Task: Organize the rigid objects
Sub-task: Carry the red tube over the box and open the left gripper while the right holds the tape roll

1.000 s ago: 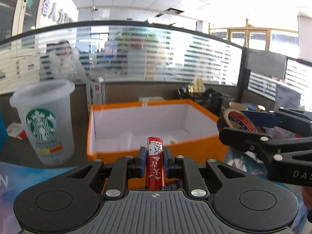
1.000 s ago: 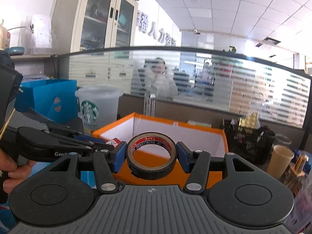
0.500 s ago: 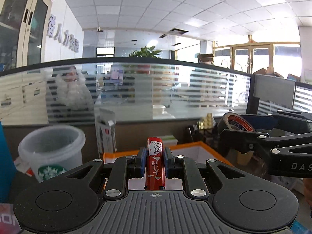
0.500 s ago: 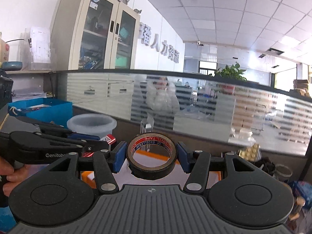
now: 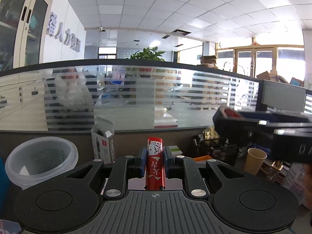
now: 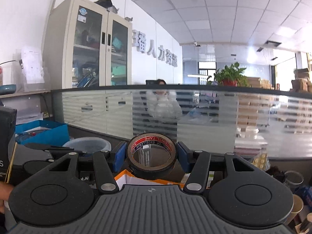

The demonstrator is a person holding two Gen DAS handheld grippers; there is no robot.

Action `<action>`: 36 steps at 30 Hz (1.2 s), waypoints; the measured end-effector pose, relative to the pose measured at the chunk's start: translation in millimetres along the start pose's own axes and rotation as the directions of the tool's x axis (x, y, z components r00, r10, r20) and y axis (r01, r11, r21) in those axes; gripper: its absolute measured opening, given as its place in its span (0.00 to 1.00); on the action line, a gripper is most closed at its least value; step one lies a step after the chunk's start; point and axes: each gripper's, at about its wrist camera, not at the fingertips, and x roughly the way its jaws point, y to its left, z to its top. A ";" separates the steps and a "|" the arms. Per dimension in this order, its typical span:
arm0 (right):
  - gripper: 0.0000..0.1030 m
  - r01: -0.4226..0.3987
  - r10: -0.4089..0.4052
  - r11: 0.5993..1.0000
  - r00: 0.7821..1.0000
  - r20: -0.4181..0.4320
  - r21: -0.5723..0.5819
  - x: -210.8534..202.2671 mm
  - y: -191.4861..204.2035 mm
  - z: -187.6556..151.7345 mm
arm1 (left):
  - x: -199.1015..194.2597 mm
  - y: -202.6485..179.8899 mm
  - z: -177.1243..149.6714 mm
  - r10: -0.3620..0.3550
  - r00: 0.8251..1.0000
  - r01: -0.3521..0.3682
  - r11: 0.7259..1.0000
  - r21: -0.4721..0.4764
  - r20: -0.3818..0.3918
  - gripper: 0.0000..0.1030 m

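While the left gripper [image 5: 154, 162] clamps a red playing-card box [image 5: 155, 163] upright, the right gripper [image 6: 151, 159] pinches a black vinyl tape roll [image 6: 151, 159] above the orange box's [image 6: 124, 176] corner; the translucent cup [image 5: 40, 160] beside looks empty, perhaps.

Desk surface mostly hidden; clear plastic cup [image 5: 41, 160], paper cup [image 5: 254, 160], orange box [image 6: 124, 177] stand there.

red card box [image 5: 155, 162] (white card print), black tape [image 6: 151, 160]

Both wrist views face forward, level; sharing frosted glass partition [image 5: 175, 101] ahead
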 end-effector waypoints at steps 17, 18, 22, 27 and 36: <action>0.50 -0.017 0.034 0.995 0.983 -0.181 0.096 59.1 -19.7 -70.4 | 66.7 10.4 -55.9 -0.006 0.976 -0.001 1.000 -0.031 -0.216 0.16; 0.50 -0.017 0.035 0.995 0.982 -0.186 0.098 60.3 -20.2 -72.7 | 68.3 10.5 -58.3 -0.005 0.974 -0.002 1.000 -0.029 -0.226 0.16; 0.50 -0.008 0.026 0.996 0.978 -0.208 0.088 64.9 -18.4 -78.9 | 75.0 12.4 -64.7 -0.004 0.967 -0.005 0.999 -0.034 -0.256 0.16; 0.50 -0.008 0.026 0.997 0.971 -0.238 0.077 72.3 -19.3 -86.6 | 82.2 14.2 -71.8 0.005 0.958 -0.017 0.999 -0.037 -0.287 0.16; 0.50 0.002 0.017 0.998 0.956 -0.292 0.064 82.1 -23.4 -101.3 | 94.1 16.6 -83.5 0.007 0.946 -0.027 0.998 -0.057 -0.324 0.16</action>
